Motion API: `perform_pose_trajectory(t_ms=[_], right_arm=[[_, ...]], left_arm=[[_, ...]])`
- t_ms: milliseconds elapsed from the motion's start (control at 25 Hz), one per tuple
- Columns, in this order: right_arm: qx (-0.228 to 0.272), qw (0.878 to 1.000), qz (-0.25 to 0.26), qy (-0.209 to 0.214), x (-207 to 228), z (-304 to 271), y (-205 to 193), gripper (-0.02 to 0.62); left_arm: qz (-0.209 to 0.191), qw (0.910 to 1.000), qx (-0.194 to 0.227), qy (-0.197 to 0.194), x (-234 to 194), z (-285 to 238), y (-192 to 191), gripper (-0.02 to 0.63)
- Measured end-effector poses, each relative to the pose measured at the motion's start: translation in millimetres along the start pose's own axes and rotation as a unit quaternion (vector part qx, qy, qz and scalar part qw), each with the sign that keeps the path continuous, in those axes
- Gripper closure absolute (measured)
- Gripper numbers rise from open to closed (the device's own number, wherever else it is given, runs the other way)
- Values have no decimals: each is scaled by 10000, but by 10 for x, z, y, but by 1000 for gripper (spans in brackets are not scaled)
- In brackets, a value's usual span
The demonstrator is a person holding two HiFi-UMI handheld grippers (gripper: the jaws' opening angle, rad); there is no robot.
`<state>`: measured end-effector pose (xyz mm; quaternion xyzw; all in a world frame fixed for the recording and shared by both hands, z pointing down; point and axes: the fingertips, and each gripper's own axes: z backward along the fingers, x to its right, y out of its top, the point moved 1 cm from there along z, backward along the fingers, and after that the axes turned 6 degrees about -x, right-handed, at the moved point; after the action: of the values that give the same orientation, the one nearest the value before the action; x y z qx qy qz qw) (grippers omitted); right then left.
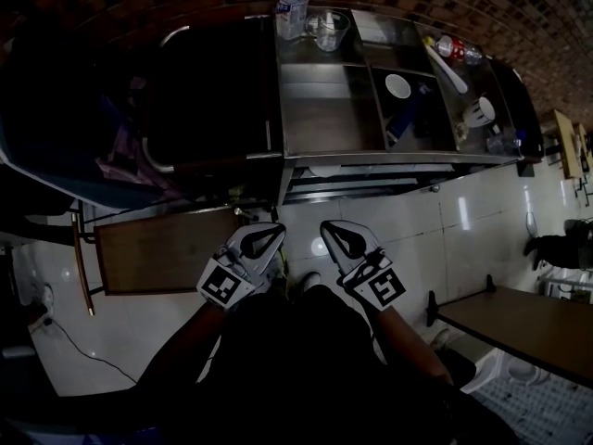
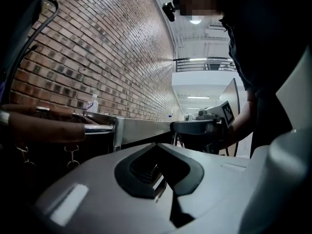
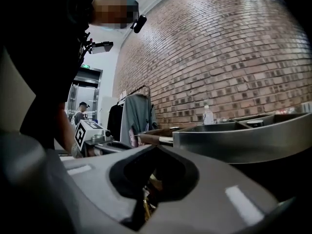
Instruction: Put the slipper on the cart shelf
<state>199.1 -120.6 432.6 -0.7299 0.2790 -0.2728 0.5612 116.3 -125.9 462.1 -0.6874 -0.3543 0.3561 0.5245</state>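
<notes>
Left gripper (image 1: 274,230) and right gripper (image 1: 329,228), both closed on nothing, point at the cart (image 1: 371,158) ahead; right sits nearer its lower shelves (image 1: 371,185); no slipper shows.

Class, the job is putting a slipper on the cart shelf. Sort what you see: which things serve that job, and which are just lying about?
For the job: cart; its lower shelf; left gripper and right gripper, jaws shut, empty. No slipper can be made out.

Lying about: bottle; glass; ladle; cup; wooden table.
</notes>
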Motion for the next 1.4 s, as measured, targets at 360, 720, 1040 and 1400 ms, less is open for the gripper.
perform_pose_trajectory(t_ms=[360,720,1040,1400], right_arm=[[36,9997,114,217,-307,181,-86,595],[-34,9989,82,462,-882,713,-315,595],[-75,9981,-13,618,-1393,993,-503,595],[-146,9972,-167,720,-1989,942,-595,595]], left_arm=[[12,9999,19,141,302,185,-51,603],[-94,9995,-20,299,1023,478,-97,603],[-26,9991,-105,420,1555,903,-306,603],[-40,9978,-172,644,1698,1511,-367,603]])
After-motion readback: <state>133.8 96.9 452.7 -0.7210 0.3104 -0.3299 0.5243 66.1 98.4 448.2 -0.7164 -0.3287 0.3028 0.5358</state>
